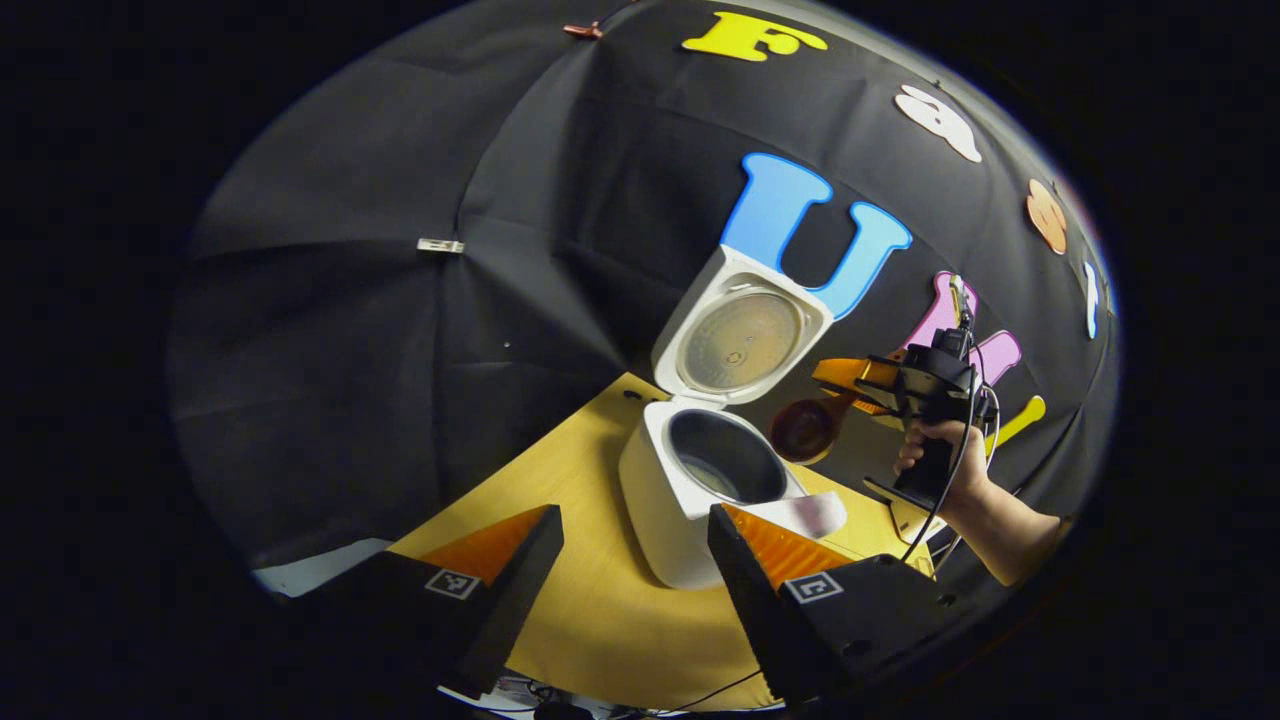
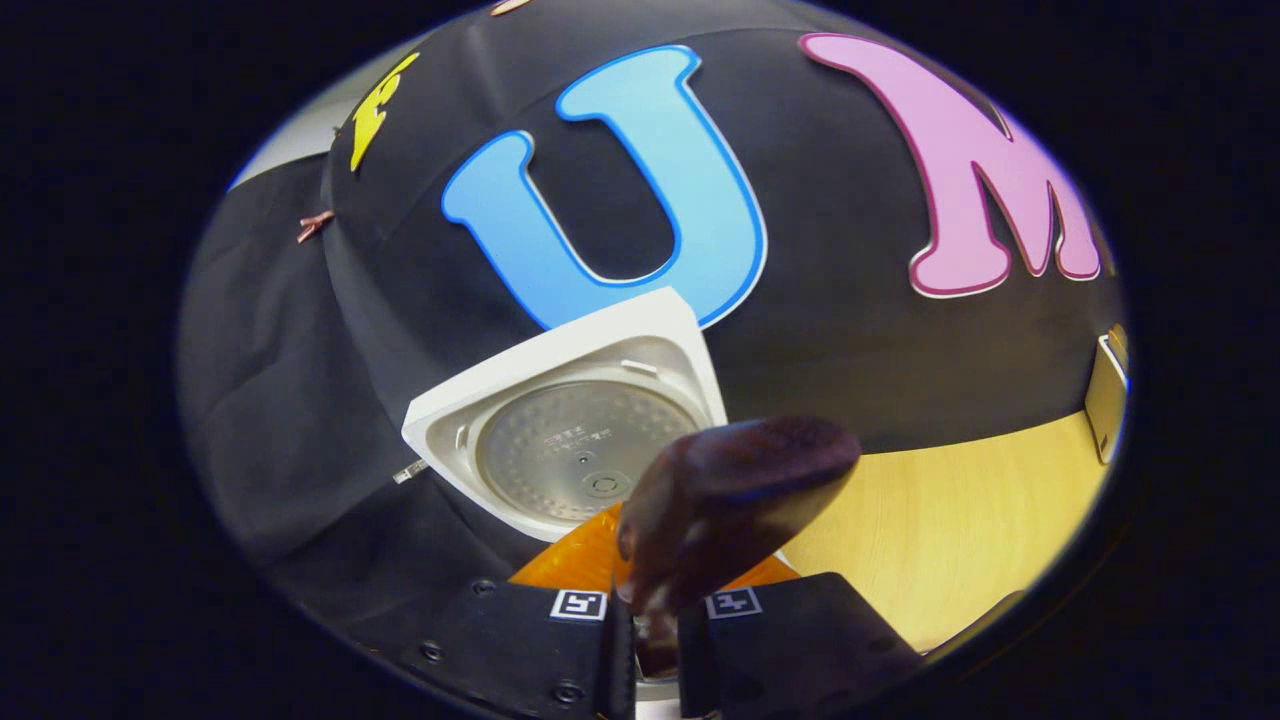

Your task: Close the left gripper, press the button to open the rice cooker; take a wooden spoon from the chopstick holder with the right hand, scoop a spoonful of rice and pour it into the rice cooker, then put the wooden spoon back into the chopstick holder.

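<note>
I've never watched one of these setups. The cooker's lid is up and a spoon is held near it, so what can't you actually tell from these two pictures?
- Rice in the wooden spoon: the right gripper view shows the bowl's underside; in the left gripper view it is too small.
- Contents of the rice cooker: its pot is dark in the left gripper view.
- The cooker's button: the left gripper fingers cover part of the front.
- The spoon's handle: hidden between the right gripper fingers.

This is a small booth set up like a pretend kitchen. Black cloth [image 1: 400, 330] hangs all around as the walls, held with little clips [image 1: 440, 246]. A light wooden counter [image 1: 600, 610] stands in front of the cloth. On it sits a white rice cooker [image 1: 690, 500] with its lid [image 1: 742, 330] up. The cloth walls make it look like a test place, not a real home.
</note>
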{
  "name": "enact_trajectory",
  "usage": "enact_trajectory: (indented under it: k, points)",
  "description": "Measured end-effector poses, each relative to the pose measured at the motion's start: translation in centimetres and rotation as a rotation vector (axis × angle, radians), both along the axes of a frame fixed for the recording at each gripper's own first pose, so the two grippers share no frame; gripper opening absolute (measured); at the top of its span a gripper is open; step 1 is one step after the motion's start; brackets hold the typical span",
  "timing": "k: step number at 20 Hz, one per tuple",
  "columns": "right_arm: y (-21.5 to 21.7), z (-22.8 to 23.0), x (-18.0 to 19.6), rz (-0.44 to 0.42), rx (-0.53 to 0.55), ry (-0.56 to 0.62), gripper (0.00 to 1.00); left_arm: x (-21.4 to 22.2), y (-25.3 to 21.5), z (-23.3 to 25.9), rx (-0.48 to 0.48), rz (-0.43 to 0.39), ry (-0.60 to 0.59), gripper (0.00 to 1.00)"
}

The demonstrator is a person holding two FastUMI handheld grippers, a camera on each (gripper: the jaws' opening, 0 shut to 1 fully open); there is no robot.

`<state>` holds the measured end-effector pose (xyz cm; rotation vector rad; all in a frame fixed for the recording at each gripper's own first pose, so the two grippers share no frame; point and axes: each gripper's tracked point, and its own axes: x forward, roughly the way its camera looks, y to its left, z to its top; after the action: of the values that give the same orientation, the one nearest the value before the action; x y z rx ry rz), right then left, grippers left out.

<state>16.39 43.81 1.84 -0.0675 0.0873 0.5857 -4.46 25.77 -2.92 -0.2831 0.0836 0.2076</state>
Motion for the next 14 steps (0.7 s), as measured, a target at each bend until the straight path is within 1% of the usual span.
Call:
enact_trajectory:
  k: [3,7,12,14]
  points:
    - [-3.4,2.4,-0.5,-0.009,0.010,-0.030,0.20,1.4,-3.3,1.1,0.052,-0.037,-0.004,0.94]
    - [-9.4,5.6,0.0,-0.056,0.060,-0.045,0.20,3.4,-7.6,2.2,0.108,-0.085,0.003,0.94]
    - [-18.0,9.2,-0.2,-0.141,0.091,-0.095,0.21,5.3,-11.9,3.3,0.122,-0.122,-0.002,0.94]
    - [-22.2,10.4,0.1,-0.194,0.112,-0.113,0.21,5.8,-13.6,3.3,0.134,-0.145,0.004,0.94]
